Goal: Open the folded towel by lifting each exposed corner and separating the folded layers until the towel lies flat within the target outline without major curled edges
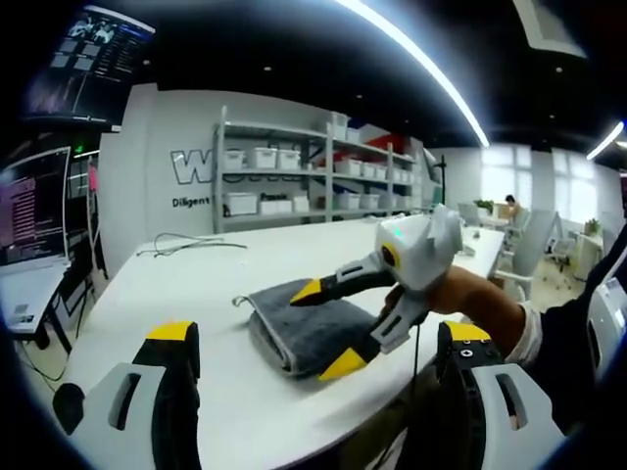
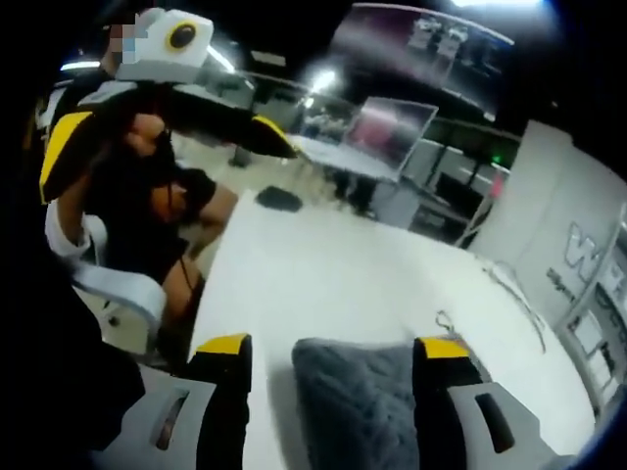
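Observation:
A folded grey towel lies on the white table near its front edge, with a small hanging loop at its left corner. In the left gripper view my right gripper comes in from the right, its yellow-tipped jaws spread wide over the towel's top and near side. In the right gripper view the towel sits between the jaws of my right gripper, close against the right one. My left gripper stands open short of the towel, holding nothing. It also hangs open in the air as the left gripper above the table's edge.
A thin cable lies on the far part of the table. Shelves with white bins stand behind, and monitors to the left. A dark small object rests on the table. A white chair stands beside the table.

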### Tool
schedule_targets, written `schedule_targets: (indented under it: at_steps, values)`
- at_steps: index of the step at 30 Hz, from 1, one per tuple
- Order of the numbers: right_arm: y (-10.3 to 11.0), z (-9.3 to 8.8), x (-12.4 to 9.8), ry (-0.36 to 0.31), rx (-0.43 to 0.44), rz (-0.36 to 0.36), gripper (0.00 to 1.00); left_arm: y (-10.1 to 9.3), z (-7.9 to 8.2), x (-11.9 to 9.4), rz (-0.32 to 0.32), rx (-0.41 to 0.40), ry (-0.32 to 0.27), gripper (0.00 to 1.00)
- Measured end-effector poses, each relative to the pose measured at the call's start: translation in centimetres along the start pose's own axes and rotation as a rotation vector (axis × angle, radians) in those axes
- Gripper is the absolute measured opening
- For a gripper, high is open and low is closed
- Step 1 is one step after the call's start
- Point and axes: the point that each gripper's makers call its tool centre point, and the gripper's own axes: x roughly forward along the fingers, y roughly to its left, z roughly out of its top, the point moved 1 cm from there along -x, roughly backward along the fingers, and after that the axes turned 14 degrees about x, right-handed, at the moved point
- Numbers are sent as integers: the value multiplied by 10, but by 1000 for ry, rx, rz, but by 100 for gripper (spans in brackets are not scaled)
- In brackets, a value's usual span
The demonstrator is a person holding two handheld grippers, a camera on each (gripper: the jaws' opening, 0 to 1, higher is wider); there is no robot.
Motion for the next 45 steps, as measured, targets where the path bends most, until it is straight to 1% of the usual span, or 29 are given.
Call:
schedule_targets:
  at_steps: [2, 5, 7, 10, 14, 16, 19, 27, 36, 38, 45]
  values:
    - [-1, 4, -1, -21, 15, -5, 65, 0, -1, 0, -1, -4, 1, 99]
    - [-2, 3, -1, -20, 19, -19, 64, -1, -1, 0, -3, -3, 1, 99]
    - [-2, 0, 0, -13, 12, -28, 64, 2, 4, -2, 11, -7, -24, 99]
    - [0, -2, 1, -11, 5, -26, 62, 4, 6, -4, 16, -14, -38, 99]
    - [0, -2, 2, -23, 9, -46, 56, 3, 5, -5, 17, -1, -27, 99]
    - [1, -3, 3, -19, 6, -51, 55, 1, 5, -4, 11, -1, -27, 99]
    - [-4, 0, 6, -24, 4, -54, 53, -1, 5, -4, 4, 4, -26, 99]
    - [-4, -1, 11, -14, -1, -61, 51, 2, 5, -6, 4, -9, -32, 99]
    - [-6, -1, 16, 0, -31, -71, 45, 3, 4, -6, 7, -6, -24, 99]
    - [-12, 0, 20, 9, -32, -77, 43, 4, 4, -6, 8, -7, -21, 99]
    - [-8, -3, 20, 10, -34, -81, 39, 5, 2, -6, 9, 1, -15, 99]
